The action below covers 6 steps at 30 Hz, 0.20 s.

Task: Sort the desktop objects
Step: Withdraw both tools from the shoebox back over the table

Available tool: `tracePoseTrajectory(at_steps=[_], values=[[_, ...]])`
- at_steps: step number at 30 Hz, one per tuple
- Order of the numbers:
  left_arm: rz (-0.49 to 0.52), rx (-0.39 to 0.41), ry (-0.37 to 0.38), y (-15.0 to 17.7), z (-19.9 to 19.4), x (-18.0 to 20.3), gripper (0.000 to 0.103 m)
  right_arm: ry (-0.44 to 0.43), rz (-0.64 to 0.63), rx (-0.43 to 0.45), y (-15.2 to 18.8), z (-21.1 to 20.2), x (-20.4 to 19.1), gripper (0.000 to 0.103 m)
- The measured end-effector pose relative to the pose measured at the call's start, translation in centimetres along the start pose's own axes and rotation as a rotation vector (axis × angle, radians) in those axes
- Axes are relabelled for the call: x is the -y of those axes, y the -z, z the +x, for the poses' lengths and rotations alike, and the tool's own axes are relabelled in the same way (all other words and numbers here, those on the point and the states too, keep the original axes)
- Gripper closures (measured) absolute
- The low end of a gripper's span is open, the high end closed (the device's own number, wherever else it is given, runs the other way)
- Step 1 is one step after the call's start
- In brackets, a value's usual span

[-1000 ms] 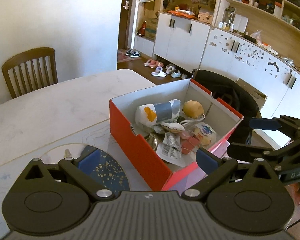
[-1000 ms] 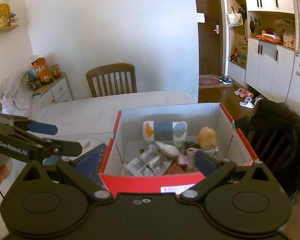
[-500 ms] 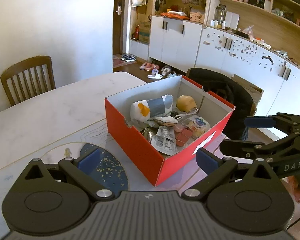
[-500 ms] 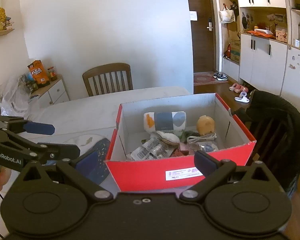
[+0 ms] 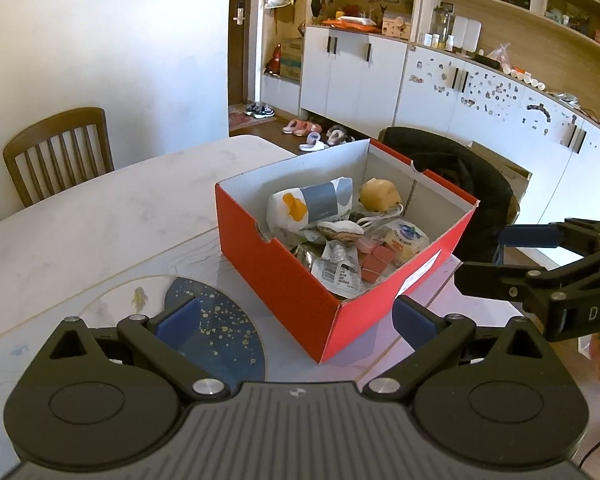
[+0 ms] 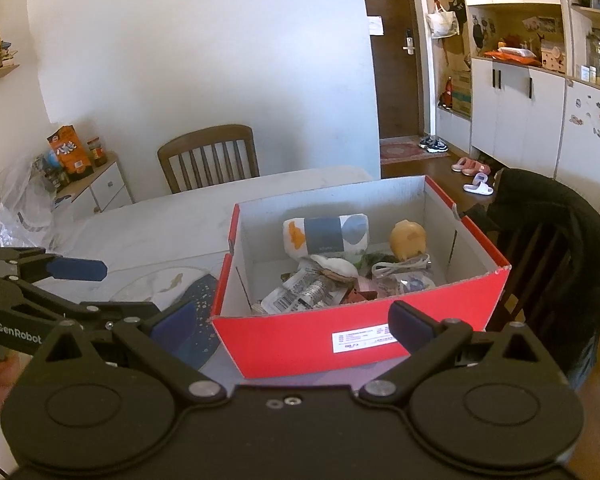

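Observation:
A red shoebox (image 5: 284, 280) (image 6: 352, 340) stands on the white table. It holds a rolled cloth (image 5: 312, 202) (image 6: 326, 234), a yellow round toy (image 5: 378, 194) (image 6: 408, 238), a white cable (image 6: 400, 268), snack packets (image 5: 340, 272) and pink blocks (image 5: 374, 262). My left gripper (image 5: 296, 320) is open and empty, in front of the box's near corner. My right gripper (image 6: 288, 320) is open and empty, just before the box's labelled side. Each gripper shows in the other's view: right (image 5: 540, 260), left (image 6: 60, 284).
A dark blue speckled mat (image 5: 220, 332) (image 6: 198, 320) lies left of the box. A wooden chair (image 5: 56, 152) stands at the table's far side. A chair draped with a black coat (image 6: 548, 232) stands right of the box. A side cabinet with snacks (image 6: 80, 176) is at far left.
Both grippers have pulled back and up from the box. The box looks smaller and farther. Both stay open and empty.

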<state>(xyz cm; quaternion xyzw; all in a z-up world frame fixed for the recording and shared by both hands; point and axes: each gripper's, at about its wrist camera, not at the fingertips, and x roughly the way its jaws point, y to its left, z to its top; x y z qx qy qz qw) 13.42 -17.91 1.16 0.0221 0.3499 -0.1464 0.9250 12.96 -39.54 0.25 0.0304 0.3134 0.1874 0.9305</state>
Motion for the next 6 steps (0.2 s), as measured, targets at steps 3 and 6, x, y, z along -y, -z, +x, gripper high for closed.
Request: tracePoseTrajectory(at_steps=[3,6], values=[[-0.002,0.005,0.0,0.05,-0.11,-0.06,0.001,0.003,0.003,-0.001,0.06,0.02,-0.03,0.001],[-0.005,0.015,-0.005,0.11,-0.34,-0.23,0.001,0.001,0.004,-0.003,0.1,0.08,-0.09,0.001]])
